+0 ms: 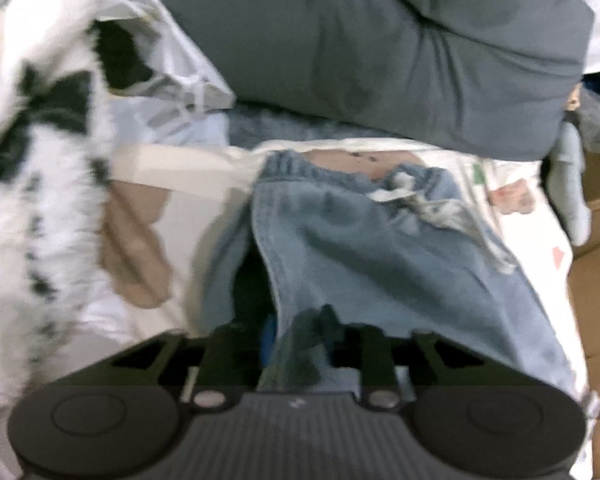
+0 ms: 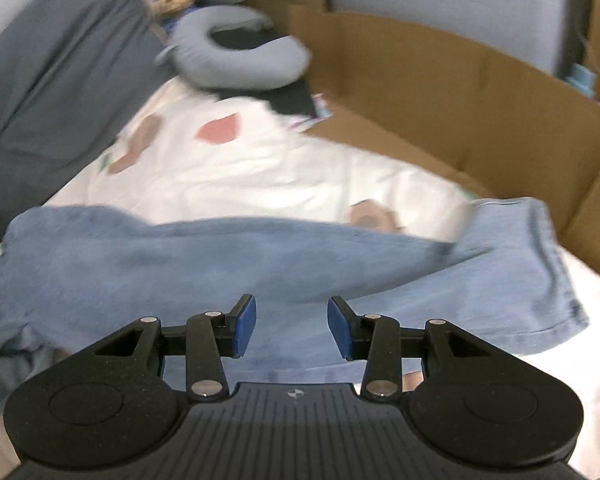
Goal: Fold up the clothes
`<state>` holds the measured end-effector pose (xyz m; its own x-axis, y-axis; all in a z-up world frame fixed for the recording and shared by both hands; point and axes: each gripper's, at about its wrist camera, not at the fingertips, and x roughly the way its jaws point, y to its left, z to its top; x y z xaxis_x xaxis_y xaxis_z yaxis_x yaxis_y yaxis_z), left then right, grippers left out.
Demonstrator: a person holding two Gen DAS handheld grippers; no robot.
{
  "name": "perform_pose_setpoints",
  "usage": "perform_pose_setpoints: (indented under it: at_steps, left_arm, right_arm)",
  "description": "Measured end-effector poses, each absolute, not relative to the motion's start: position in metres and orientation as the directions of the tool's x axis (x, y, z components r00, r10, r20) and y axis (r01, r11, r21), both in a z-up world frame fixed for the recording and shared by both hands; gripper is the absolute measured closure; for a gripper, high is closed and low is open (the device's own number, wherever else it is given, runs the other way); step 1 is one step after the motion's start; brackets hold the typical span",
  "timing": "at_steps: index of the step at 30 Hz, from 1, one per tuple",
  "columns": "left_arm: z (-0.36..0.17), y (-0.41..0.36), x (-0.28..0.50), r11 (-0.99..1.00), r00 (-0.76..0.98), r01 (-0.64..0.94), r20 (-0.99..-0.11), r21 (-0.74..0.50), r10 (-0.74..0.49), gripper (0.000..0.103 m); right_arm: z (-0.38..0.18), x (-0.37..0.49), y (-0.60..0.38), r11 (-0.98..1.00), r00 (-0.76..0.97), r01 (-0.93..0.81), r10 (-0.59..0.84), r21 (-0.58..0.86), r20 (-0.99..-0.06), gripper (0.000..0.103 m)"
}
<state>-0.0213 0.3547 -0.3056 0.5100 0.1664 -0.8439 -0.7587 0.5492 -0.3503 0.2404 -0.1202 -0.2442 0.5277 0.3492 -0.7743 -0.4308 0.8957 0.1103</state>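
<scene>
Between left gripper fingers hangs denim shorts (bunched).

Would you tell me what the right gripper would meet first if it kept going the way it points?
Most likely the light blue denim garment spread right ahead of the open right gripper; depth is uncertain.

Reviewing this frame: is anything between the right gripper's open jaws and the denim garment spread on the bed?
Nothing visible. The right gripper hangs with its jaws open and empty directly over the denim garment, which lies uncovered on the white patterned sheet. The neck pillow and cardboard box sit beyond it.
</scene>
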Motion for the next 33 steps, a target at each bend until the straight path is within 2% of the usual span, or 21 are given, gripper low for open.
perform_pose_setpoints:
  at_steps: [1, 2, 10, 14, 25, 27, 30, 32, 33]
  left_arm:
    - [-0.307, 0.355, -0.024, 0.543, 0.508, -0.763, -0.845, -0.35, 0.169, 0.053]
    - [-0.308, 0.356, -0.027, 0.538, 0.505, -0.767, -0.846, -0.349, 0.172, 0.051]
    - [-0.327, 0.35, -0.042, 0.498, 0.472, -0.793, -0.871, -0.351, 0.137, 0.049]
    - [-0.337, 0.344, -0.053, 0.461, 0.458, -0.809, -0.882, -0.364, 0.107, 0.045]
    - [-0.359, 0.334, -0.072, 0.359, 0.529, -0.805, -0.846, -0.472, 0.073, 0.038]
    - [-0.363, 0.335, -0.073, 0.344, 0.55, -0.797, -0.832, -0.497, 0.072, 0.039]
    - [-0.365, 0.336, -0.072, 0.339, 0.574, -0.784, -0.815, -0.52, 0.077, 0.06]
    - [-0.36, 0.335, -0.072, 0.354, 0.59, -0.77, -0.804, -0.531, 0.076, 0.078]
    - [-0.356, 0.333, -0.071, 0.368, 0.595, -0.763, -0.8, -0.532, 0.077, 0.08]
  right_arm:
    - [-0.246, 0.237, -0.115, 0.888, 0.516, -0.443, 0.362, 0.12, -0.776, 0.056]
    - [-0.248, 0.234, -0.109, 0.881, 0.504, -0.456, 0.376, 0.131, -0.778, 0.056]
    - [-0.26, 0.21, -0.077, 0.835, 0.435, -0.514, 0.453, 0.198, -0.778, 0.056]
    - [-0.263, 0.196, -0.061, 0.8, 0.389, -0.549, 0.502, 0.242, -0.772, 0.056]
    - [-0.26, 0.153, 0.0, 0.599, 0.184, -0.719, 0.653, 0.353, -0.735, 0.056]
    - [-0.257, 0.146, 0.01, 0.554, 0.145, -0.748, 0.674, 0.366, -0.724, 0.056]
    - [-0.253, 0.137, 0.031, 0.483, 0.09, -0.795, 0.692, 0.366, -0.716, 0.056]
    - [-0.249, 0.132, 0.047, 0.43, 0.052, -0.826, 0.702, 0.364, -0.71, 0.056]
    - [-0.247, 0.129, 0.054, 0.403, 0.036, -0.841, 0.707, 0.361, -0.706, 0.056]
